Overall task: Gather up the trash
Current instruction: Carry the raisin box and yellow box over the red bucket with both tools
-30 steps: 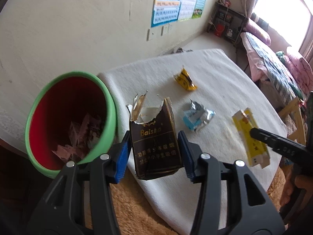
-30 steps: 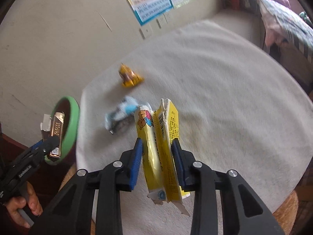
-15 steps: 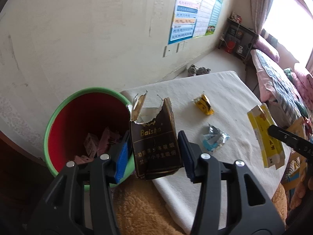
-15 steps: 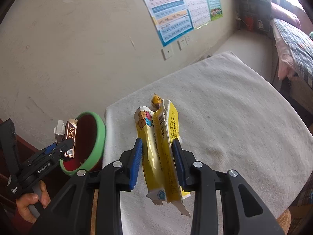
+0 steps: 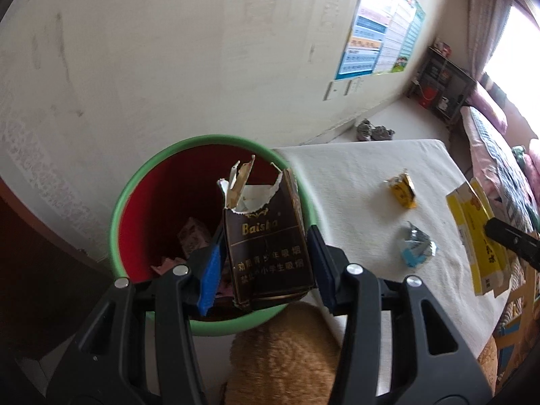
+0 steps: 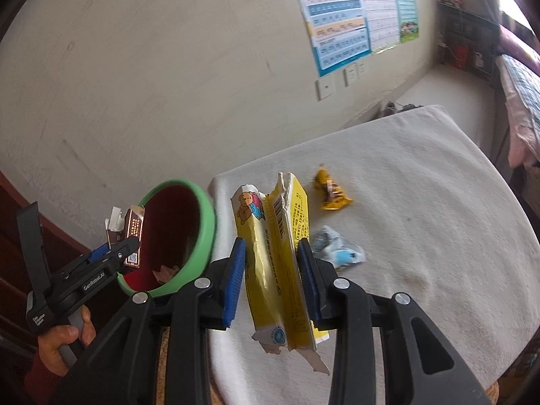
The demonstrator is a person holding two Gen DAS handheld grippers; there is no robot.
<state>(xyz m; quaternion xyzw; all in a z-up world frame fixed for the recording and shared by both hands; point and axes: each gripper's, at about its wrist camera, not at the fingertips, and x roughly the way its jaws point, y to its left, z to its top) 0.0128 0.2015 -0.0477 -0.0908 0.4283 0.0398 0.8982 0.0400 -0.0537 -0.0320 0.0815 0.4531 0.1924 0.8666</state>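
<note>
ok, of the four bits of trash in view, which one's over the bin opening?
The torn brown cigarette pack in the left gripper, above the green-rimmed bin. The yellow carton is over the table; two wrappers lie on the cloth.

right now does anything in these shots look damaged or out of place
Both held items are torn: the dark brown cigarette pack in the left gripper has a ragged, ripped-open top, and the yellow paper carton in the right gripper is split and frayed. A yellow wrapper and a crumpled silver-blue wrapper lie on the white cloth-covered table.
</note>
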